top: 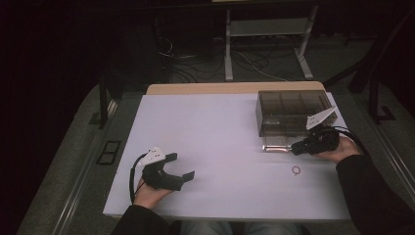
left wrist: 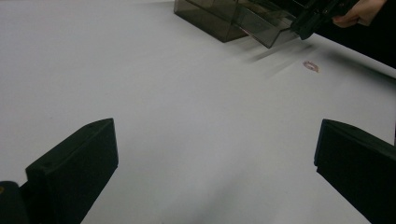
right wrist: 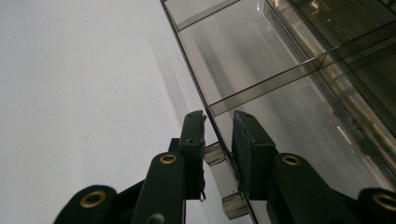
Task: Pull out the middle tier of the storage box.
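At a white desk (top: 220, 147), a person works with a hand-held gripper in each hand. The right hand-held gripper (top: 297, 147) has its jaws drawn narrow on the front wall of a clear drawer (top: 276, 142), pulled out from the bottom of a smoky, see-through organiser box (top: 291, 112) that stands just beyond that gripper. In the right gripper view, the right hand-held gripper (right wrist: 219, 135) has one jaw outside the thin drawer (right wrist: 280, 116) wall and the other inside, with a small clear handle tab between them low down. A small reddish ring (top: 296, 170) lies on the desk just on the person's side of that gripper, apart from it. The left hand-held gripper (top: 179, 165) rests in the left hand, well apart from the box, its jaws spread wide and holding nothing. The left gripper view looks past the wide jaws over bare desk (left wrist: 187, 116) to the organiser box (left wrist: 219, 18) and ring (left wrist: 311, 66) far ahead.
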The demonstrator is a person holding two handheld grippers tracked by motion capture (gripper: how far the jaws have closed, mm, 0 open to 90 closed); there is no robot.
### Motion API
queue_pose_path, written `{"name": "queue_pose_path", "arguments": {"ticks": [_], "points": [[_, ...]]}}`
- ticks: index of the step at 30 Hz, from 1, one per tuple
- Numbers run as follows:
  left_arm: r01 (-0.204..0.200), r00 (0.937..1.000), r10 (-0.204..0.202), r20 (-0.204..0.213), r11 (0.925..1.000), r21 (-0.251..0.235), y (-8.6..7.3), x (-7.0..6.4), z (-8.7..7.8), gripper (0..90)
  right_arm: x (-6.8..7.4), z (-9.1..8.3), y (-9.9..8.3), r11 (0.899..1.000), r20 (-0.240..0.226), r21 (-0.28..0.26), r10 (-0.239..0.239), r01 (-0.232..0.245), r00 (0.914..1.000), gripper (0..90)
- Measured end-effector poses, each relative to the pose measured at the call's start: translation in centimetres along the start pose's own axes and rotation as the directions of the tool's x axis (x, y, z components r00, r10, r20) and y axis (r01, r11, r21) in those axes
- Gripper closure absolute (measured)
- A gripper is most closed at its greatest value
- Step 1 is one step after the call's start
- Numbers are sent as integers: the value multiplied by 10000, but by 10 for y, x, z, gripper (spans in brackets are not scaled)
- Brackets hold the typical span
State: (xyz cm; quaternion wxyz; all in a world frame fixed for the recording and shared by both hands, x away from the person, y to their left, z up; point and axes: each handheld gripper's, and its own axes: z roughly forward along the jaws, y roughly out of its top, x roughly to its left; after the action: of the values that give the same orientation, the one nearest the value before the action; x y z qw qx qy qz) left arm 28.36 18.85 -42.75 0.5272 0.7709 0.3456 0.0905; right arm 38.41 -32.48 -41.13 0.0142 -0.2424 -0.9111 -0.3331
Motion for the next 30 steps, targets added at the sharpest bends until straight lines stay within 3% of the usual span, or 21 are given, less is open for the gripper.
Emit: {"name": "queue_pose_path", "arguments": {"ticks": [9, 18, 30], "points": [[-13, 10000, 13, 13, 10000, 37, 0, 0, 0, 0, 2, 0, 1, 10000, -40, 65, 37, -36, 10000, 684], [-14, 10000, 14, 31, 10000, -31, 0, -1, 0, 0, 9, -9, 6, 9999, 303, -52, 118, -117, 9995, 601], [-11, 10000, 11, 42, 10000, -65, 0, -2, -1, 0, 31, -21, 13, 9993, 857, -128, 371, -361, 9956, 444]]}}
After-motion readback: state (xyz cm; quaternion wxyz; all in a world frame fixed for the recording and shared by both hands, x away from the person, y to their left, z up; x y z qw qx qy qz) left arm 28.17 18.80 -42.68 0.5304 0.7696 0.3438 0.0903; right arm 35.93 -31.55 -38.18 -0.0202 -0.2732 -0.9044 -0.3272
